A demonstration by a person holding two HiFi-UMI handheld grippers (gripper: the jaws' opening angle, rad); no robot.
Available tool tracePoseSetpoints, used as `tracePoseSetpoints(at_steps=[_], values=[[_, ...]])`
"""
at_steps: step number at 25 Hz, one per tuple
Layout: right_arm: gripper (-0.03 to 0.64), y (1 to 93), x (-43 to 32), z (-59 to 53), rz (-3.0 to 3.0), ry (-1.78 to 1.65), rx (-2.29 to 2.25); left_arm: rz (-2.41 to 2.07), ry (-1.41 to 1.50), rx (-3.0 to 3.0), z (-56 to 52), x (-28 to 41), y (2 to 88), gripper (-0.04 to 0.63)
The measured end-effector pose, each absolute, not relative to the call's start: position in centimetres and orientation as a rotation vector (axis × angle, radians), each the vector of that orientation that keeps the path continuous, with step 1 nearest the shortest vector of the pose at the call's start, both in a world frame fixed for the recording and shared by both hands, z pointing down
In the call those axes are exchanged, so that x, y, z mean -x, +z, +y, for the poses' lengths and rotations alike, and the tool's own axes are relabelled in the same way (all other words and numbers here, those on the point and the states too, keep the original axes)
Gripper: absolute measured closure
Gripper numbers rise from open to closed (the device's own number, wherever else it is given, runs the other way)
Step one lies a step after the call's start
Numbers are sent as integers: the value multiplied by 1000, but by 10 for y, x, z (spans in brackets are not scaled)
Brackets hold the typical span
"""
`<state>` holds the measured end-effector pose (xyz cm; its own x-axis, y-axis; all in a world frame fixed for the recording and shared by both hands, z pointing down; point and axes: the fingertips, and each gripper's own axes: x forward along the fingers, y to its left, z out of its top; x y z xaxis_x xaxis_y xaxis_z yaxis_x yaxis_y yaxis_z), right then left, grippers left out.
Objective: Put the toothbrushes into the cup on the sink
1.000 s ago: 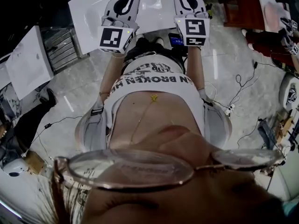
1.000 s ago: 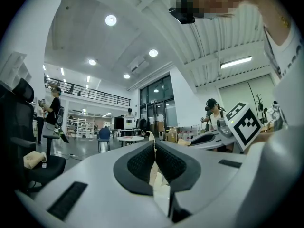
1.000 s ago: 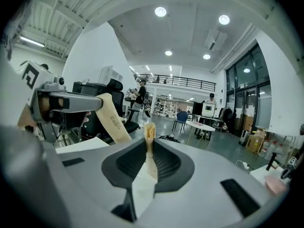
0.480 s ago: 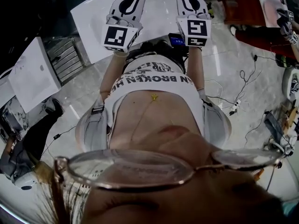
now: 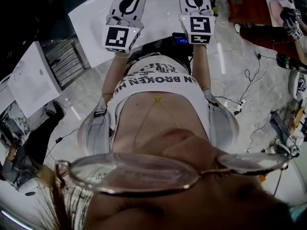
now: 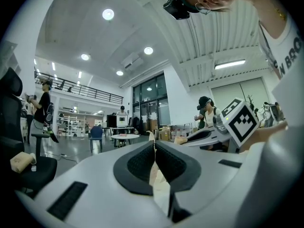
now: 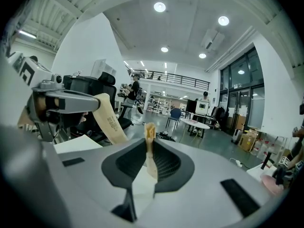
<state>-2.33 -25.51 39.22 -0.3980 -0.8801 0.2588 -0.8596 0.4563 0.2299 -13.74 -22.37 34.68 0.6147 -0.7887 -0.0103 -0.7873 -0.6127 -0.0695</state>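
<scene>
Toothbrush (image 7: 149, 127), apparently, in the right gripper (image 7: 148, 144)

The head view is dim and bluish, and it darkens to black at the corners. The glasses (image 5: 144, 174) sit so close to the lens that they blur. Above them the white surface (image 5: 91, 32) glares palest, and to their upper right the floor (image 5: 230, 66) carries streaks of reflected light. Straight lines bow hard toward the rim. Both gripper views are bright and evenly lit by round ceiling lamps (image 6: 108, 14) and a strip lamp (image 6: 229, 64), inside a black fisheye ring. The left gripper (image 6: 154, 144) and the right gripper (image 7: 148, 141) look soft near the lens, with faint shadows.
</scene>
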Motion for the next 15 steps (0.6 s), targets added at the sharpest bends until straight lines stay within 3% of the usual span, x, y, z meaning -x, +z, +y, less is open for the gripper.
tracePoseSetpoints(at_steps=[15], values=[[560, 398, -37, -302, -2439, -76, -1364, 1490, -61, 2736, -252, 72, 354, 578]])
